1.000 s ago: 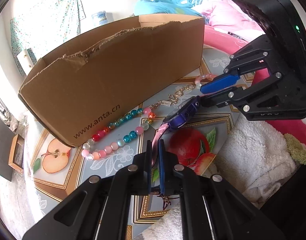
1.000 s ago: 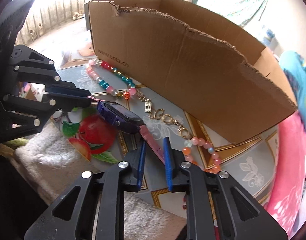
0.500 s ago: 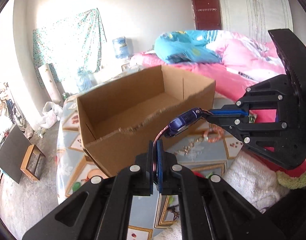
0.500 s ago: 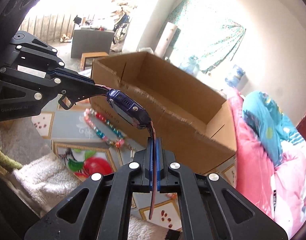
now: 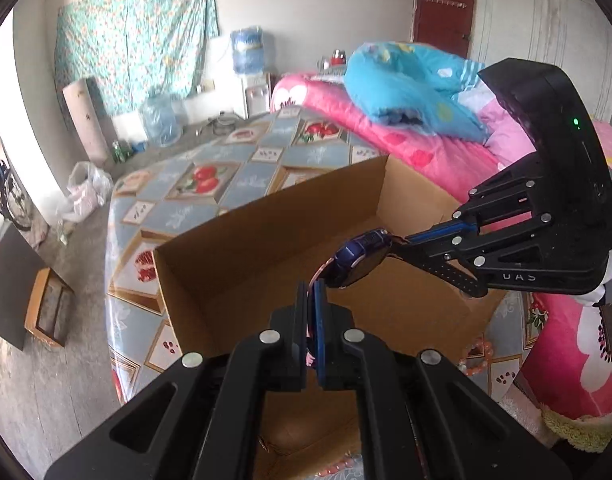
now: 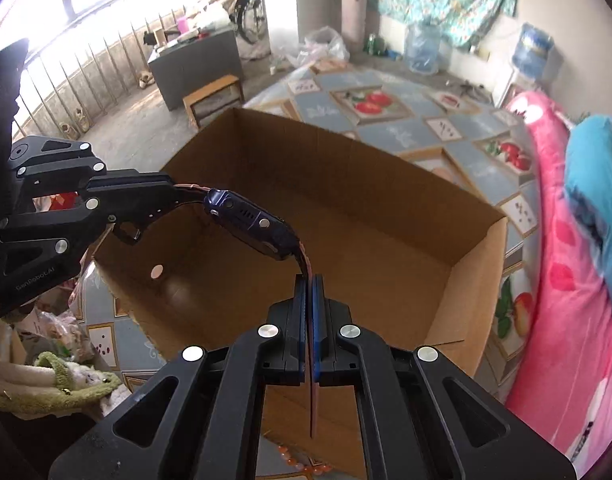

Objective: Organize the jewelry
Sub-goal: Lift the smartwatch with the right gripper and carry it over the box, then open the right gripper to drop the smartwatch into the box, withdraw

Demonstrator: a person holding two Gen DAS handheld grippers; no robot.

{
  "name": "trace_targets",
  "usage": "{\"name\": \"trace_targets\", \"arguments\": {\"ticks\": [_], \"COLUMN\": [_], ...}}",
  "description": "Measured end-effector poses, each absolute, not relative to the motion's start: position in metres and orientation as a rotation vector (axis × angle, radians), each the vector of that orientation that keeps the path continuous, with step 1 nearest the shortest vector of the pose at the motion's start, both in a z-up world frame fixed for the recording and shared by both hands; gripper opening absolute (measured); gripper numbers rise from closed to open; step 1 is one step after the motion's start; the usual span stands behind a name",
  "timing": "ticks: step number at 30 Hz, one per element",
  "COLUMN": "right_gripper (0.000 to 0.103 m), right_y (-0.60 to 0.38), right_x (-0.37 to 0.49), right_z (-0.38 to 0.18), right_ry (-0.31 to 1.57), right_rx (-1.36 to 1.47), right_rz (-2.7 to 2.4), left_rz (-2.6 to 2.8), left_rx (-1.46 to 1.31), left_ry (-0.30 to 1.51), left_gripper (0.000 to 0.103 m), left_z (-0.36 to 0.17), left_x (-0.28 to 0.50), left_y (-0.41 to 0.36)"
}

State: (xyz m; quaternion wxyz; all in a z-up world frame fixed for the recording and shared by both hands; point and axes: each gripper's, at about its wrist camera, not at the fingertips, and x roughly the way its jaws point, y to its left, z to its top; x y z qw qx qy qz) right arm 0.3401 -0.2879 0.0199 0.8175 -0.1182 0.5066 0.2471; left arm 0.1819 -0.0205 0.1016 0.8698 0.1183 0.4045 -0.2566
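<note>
Lifted off the bench since a second ago, the watch (image 6: 250, 226) now hangs above the open cardboard box (image 6: 457, 216).

Left tool (image 5: 310, 300) is pressed together on one pink strap end and right tool (image 6: 309, 292) on the other — the strap's loose tail (image 6: 314, 408) runs down between the right tool's fingers. Between them the dark blue watch body hangs in the air, tilted, over the box's bare brown floor. Beyond the box lies the fruit-patterned bench cloth (image 5: 210, 184); orange-pink beads (image 5: 471, 354) lie on it just outside the box's near wall — and a pink bed (image 5: 433, 152) stands alongside.
</note>
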Motion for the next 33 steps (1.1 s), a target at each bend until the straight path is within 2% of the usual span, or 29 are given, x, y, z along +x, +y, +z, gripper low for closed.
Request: {"name": "trace_targets", "arguments": {"ticks": [6, 8, 13, 17, 22, 26, 29, 33], "right_gripper": [0.001, 0.002, 0.004, 0.007, 0.010, 0.022, 0.022, 0.022], "right_y": [-0.275, -0.270, -0.258, -0.255, -0.241, -0.230, -0.227, -0.220], "right_x": [0.401, 0.412, 0.431, 0.433, 0.423, 0.412, 0.399, 0.379], "right_z": [-0.038, -0.047, -0.073, -0.076, -0.069, -0.059, -0.045, -0.040], "right_ry": [1.366, 1.409, 1.476, 1.470, 1.385, 1.304, 1.270, 1.328], "right_rx": [-0.258, -0.273, -0.342, -0.349, -0.491, -0.562, -0.541, -0.445], "right_rz": [0.561, 0.556, 0.519, 0.502, 0.448, 0.393, 0.384, 0.480], "left_rz": [-0.534, -0.482, -0.430, -0.412, -0.413, -0.384, -0.376, -0.370], "left_rx": [0.242, 0.292, 0.305, 0.279, 0.207, 0.157, 0.099, 0.019], "left_ry": [1.124, 1.150, 1.100, 1.018, 0.940, 0.869, 0.835, 0.814], "left_gripper": [0.004, 0.006, 0.021, 0.022, 0.023, 0.027, 0.031, 0.034], "left_z": [0.052, 0.044, 0.052, 0.071, 0.092, 0.104, 0.109, 0.105], "left_x": [0.245, 0.256, 0.261, 0.250, 0.221, 0.196, 0.181, 0.157], "left_y": [-0.025, -0.028, -0.016, -0.002, 0.022, 0.042, 0.055, 0.074]}}
